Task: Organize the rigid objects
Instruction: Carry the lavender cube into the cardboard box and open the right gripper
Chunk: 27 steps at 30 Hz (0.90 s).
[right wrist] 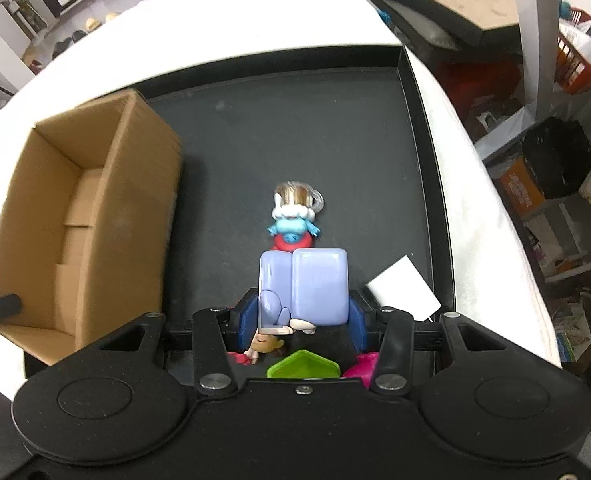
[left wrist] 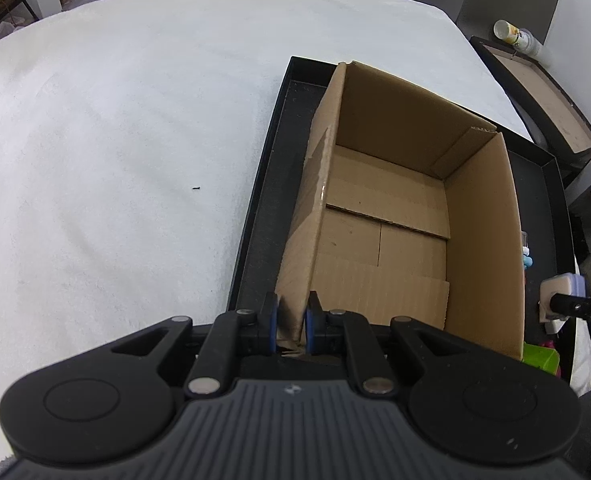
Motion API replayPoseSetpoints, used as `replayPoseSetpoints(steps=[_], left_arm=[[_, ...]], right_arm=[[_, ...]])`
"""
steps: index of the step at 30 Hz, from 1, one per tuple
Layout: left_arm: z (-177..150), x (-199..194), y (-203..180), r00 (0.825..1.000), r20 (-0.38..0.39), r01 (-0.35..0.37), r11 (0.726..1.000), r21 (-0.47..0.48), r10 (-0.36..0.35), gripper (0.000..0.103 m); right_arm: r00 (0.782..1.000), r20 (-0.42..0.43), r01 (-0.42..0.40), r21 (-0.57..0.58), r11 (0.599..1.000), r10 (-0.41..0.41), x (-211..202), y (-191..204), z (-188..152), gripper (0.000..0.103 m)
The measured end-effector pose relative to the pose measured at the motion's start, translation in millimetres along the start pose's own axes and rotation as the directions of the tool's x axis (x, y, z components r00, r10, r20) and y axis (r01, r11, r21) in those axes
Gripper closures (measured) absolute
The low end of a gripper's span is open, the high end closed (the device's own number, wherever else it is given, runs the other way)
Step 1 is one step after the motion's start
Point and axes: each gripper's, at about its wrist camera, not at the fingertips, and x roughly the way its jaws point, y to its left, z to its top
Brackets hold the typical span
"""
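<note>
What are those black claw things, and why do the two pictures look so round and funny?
A person holds two grabber tools, each with a wide-eyed camera looking down its fingers. One picture comes from the left gripper, pinching a corner of the empty brown cardboard box. The other comes from the right gripper, squeezing a pale purple plastic toy. The box stands in a shallow black tray on a white cloth. A blue and red figurine and a white card lie in the tray.
</note>
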Motion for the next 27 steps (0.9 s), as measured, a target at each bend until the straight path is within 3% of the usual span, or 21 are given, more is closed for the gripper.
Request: replayPoseSetpoints(steps=[12,27], left_arm=[[-1,-1,5,0.999,-0.016,0.043,0.999,-0.014,-0.043,0.089],[-3,-1,9,0.997,-0.028,0.076,0.997,-0.032,-0.077,0.089]], right_arm=[[0.997,0.075,-0.031,-0.015,0.999,0.032,-39,17,4,0.059],[0.988,0.133,-0.074,-0.079,0.994,0.084,-57,48,23,0.059]])
